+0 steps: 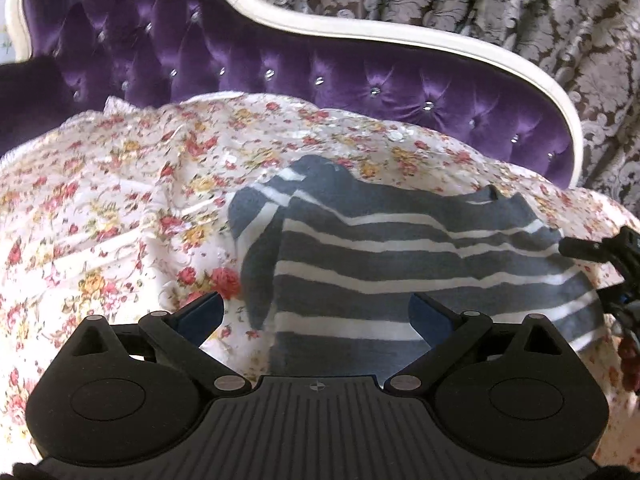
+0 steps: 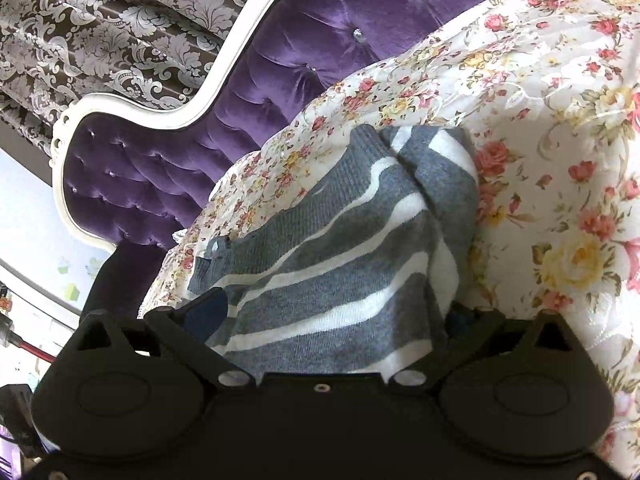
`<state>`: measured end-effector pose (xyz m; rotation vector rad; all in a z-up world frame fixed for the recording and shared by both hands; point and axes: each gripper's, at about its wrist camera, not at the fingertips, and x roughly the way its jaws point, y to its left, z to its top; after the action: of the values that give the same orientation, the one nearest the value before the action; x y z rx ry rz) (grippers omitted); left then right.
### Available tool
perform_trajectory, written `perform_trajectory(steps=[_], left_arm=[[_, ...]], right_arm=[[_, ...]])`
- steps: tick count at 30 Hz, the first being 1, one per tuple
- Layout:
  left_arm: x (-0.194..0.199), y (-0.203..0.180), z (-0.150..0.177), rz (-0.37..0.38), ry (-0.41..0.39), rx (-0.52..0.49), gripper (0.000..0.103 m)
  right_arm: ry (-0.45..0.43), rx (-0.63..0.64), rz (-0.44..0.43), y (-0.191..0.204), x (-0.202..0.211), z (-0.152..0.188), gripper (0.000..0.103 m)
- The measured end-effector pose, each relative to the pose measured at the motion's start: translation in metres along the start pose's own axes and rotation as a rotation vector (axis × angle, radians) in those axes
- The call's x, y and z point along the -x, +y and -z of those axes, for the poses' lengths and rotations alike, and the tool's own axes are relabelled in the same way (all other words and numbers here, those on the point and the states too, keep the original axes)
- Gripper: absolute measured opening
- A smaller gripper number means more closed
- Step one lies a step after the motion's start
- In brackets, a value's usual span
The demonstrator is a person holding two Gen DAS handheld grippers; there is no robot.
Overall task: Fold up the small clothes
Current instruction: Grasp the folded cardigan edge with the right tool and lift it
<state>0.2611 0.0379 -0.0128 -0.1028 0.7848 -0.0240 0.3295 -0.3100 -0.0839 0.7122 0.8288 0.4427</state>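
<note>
A small grey sweater with white stripes [image 1: 400, 248] lies on a floral bedspread [image 1: 120, 200]. One sleeve is folded in along its left side. My left gripper [image 1: 316, 308] is open, just above the sweater's near left part, holding nothing. In the right wrist view the sweater [image 2: 320, 264] fills the space between the fingers. My right gripper [image 2: 332, 312] is open with its jaws wide apart over the sweater's near edge; the cloth drapes over the right finger. Part of the right gripper [image 1: 600, 252] shows at the sweater's right edge in the left wrist view.
A purple tufted headboard [image 1: 280, 60] with a white curved frame stands behind the bed, also in the right wrist view [image 2: 280, 60]. Brown and silver damask curtains [image 1: 500, 8] hang behind it. Floral bedspread [image 2: 560, 160] extends to the sweater's sides.
</note>
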Motion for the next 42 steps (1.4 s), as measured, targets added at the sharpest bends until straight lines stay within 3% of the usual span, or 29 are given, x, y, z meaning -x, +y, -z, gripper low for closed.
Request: perform_trajectory(steps=[1,3,4,8,14,18,23,29,37,40,42], left_arm=[[0.000,0.003,0.000,-0.002,0.008,0.005,0.100],[0.000,0.008,-0.001,-0.014,0.030,0.006,0.100],[0.002,0.011,-0.002,-0.012,0.034,-0.002,0.100],[0.007,0.028,-0.006,-0.016,0.019,-0.001,0.100],[0.005,0.057,-0.014,-0.016,0.035,0.078,0.100],[0.008,0.067,-0.018,-0.017,0.036,0.106,0.100],[0.014,0.077,-0.022,-0.012,0.019,0.130,0.100],[0.022,0.096,-0.025,-0.020,0.004,0.183,0.100],[0.027,0.117,-0.029,-0.035,-0.004,0.239,0.100],[0.027,0.119,-0.030,-0.033,-0.006,0.247,0.100],[0.026,0.120,-0.031,-0.031,-0.009,0.250,0.100]], right_arm=[[-0.005,0.021,0.035,0.003,0.000,0.001,0.082],[-0.016,0.066,0.123,0.007,-0.002,0.003,0.044],[-0.022,0.084,0.153,0.007,-0.004,0.005,0.035],[-0.052,0.090,0.174,0.009,0.000,0.008,0.025],[-0.081,0.189,0.276,0.051,0.008,0.003,0.023],[-0.086,0.286,0.286,0.098,0.008,-0.004,0.023],[-0.065,0.416,0.237,0.165,-0.009,-0.004,0.023],[0.007,0.545,0.162,0.232,-0.064,0.022,0.023],[0.140,0.614,0.153,0.245,-0.143,0.084,0.024],[0.124,0.615,0.123,0.241,-0.150,0.095,0.032],[0.121,0.636,0.079,0.240,-0.147,0.098,0.047]])
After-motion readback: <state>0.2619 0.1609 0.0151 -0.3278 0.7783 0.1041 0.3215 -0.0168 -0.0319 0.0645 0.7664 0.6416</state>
